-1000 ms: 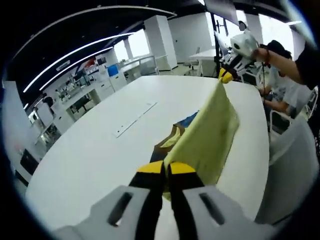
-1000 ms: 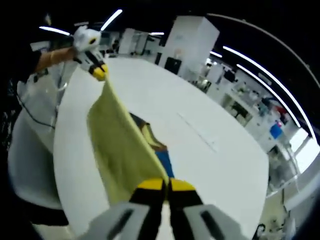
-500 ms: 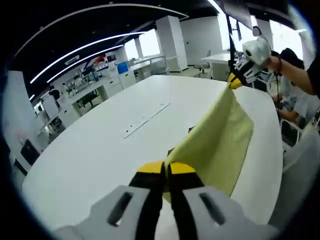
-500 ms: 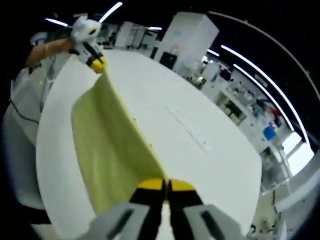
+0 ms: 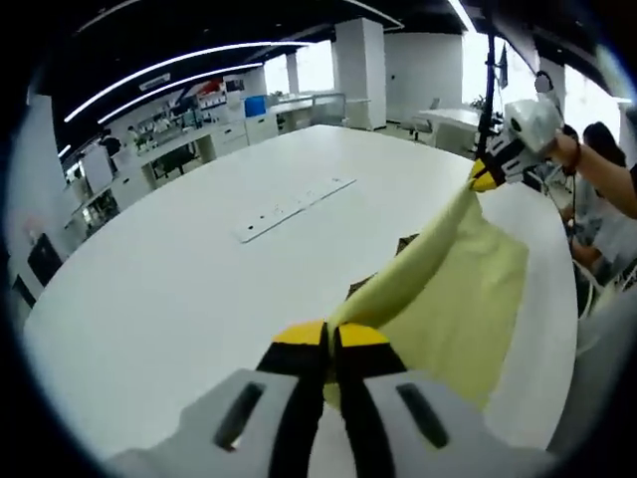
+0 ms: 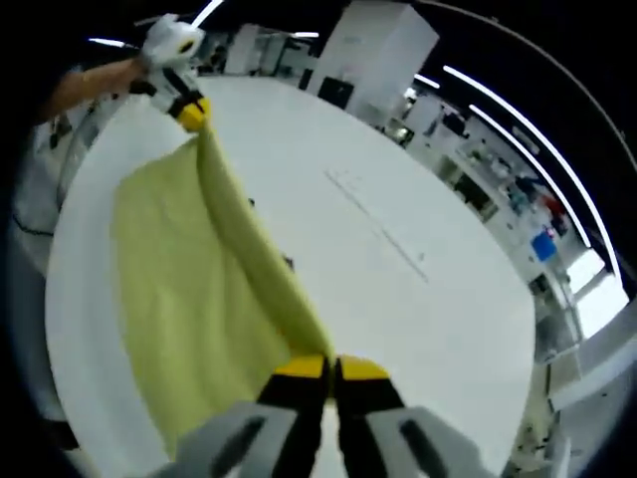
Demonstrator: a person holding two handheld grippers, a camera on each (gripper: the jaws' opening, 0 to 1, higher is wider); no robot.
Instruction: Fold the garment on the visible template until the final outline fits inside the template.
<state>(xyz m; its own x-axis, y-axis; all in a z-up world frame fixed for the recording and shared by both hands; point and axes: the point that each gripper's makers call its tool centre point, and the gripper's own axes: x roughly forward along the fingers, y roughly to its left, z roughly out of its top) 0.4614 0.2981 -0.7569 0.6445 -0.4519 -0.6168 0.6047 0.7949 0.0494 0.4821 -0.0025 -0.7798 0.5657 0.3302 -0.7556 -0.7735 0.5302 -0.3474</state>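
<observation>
A pale yellow garment (image 5: 448,289) hangs stretched between my two grippers above a white table (image 5: 169,289). My left gripper (image 5: 330,337) is shut on one corner of it; in the same view the right gripper (image 5: 485,179) pinches the far corner at upper right. In the right gripper view my right gripper (image 6: 331,368) is shut on the garment (image 6: 189,279), and the left gripper (image 6: 191,112) holds the far corner at upper left. A dark edge of the template (image 5: 403,244) peeks out under the cloth.
A flat grey strip (image 5: 294,204) is set into the table's middle, also seen as the strip (image 6: 383,234). A person's forearm (image 5: 602,184) holds the right gripper. Seated people and chairs stand past the table's right edge. Office desks and columns fill the background.
Both grippers have carried the garment lower and forward over the table. The cloth now covers the dark and blue template that showed a second ago.
</observation>
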